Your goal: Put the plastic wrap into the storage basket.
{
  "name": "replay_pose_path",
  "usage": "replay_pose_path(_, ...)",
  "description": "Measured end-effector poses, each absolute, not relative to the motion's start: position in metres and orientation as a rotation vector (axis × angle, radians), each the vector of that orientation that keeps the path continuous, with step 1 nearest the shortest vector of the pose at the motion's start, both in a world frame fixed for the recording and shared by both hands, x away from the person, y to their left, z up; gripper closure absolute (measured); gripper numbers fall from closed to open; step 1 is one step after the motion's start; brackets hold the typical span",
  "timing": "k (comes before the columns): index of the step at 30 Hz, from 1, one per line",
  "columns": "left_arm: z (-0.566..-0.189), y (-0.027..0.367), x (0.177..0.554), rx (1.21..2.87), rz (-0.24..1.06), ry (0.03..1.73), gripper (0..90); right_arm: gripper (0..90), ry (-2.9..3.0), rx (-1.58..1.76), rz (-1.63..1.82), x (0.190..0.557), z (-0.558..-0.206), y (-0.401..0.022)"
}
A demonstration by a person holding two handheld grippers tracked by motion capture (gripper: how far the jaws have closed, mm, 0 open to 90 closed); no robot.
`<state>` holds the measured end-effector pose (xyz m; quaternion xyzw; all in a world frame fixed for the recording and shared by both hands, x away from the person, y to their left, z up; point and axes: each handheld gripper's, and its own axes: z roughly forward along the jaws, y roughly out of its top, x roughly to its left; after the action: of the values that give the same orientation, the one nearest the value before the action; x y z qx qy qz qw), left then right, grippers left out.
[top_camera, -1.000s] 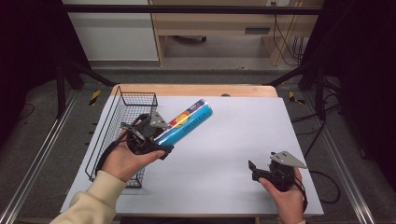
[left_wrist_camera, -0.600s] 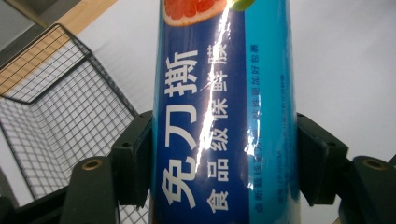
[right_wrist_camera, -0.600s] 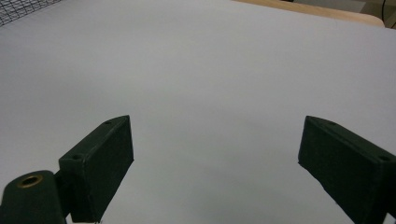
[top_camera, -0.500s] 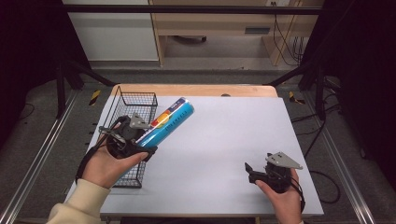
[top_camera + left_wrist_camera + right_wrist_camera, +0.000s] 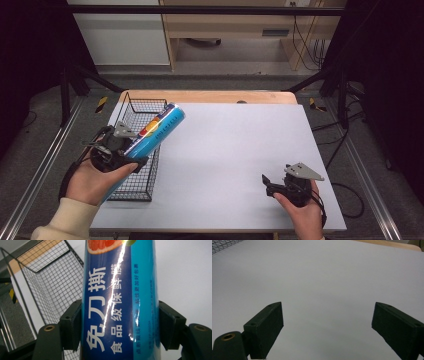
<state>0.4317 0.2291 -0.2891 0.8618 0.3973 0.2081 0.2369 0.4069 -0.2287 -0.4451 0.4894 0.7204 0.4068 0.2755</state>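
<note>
Blue tube [image 5: 152, 133] carried leftward over wire basket [image 5: 131, 109], clamped by left hand-held gripper [image 5: 116, 150], right hand-held gripper [image 5: 275, 183] gaping empty, grey tabletop [image 5: 235, 145]

Glossy tube [image 5: 120, 302] — wire-mesh basket [image 5: 142, 112] — matt table [image 5: 240, 145]

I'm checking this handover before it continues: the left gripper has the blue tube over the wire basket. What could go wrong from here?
1. The left gripper clamps the glossy blue tube near its lower end, so the long free end may sag or slip.
2. The tube lies tilted across the wire basket's rim; lowered like that, it might catch on the wires rather than drop in.
</note>
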Motion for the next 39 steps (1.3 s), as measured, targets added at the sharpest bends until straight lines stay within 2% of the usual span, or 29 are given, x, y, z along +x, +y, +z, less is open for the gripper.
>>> replay_pose_path(28,-0.303,0.270,0.428,2.318,0.553,1.253,32.1,10.4,1.943,1.323,1.075,0.408,-0.447,-0.229)
replay_pose_path(39,-0.315,0.271,0.430,2.332,0.533,1.309,32.2,10.4,1.954,1.310,1.089,0.408,-0.446,-0.226)
